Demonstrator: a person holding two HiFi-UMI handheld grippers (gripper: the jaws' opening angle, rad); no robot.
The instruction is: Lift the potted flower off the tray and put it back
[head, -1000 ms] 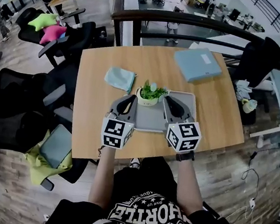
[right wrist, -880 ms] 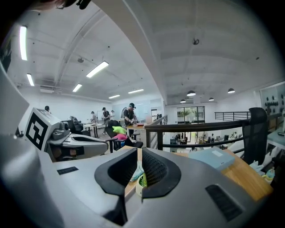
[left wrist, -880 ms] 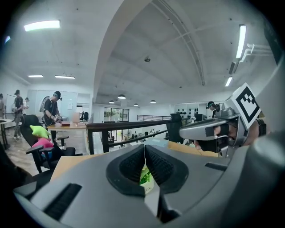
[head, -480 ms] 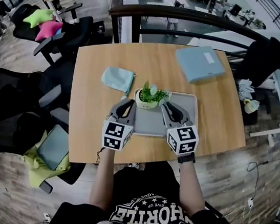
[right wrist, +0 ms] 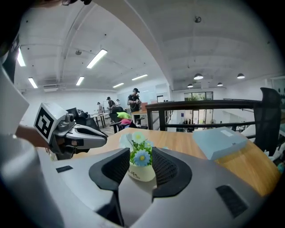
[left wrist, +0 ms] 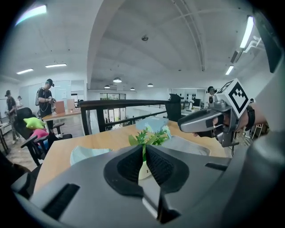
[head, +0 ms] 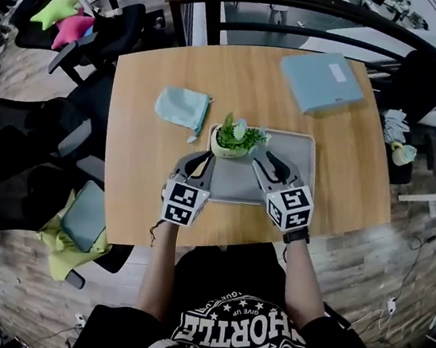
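Found upright in the far left corner of the tray (head: pixel 293 152) on the tabletop (head: pixel 142 142): potted flower (head: pixel 235 141), just ahead of both grippers. Framed squarely by the right gripper (head: pixel 261 161) fingers, partly apart, just been opening, nothing between yet; left gripper (head: pixel 202 160) fingers pressed together, empty

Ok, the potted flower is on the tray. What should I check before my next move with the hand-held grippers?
1. Potted flower upright on the tray, at its far left corner: ok.
2. Right hand-held gripper jaws apart, having just been opening, with the pot showing in the gap: ok.
3. Its pads clear of the pot: cannot tell.
4. Left hand-held gripper shut, nothing between its jaws: ok.
5. Blue cloth lying apart from the tray: ok.
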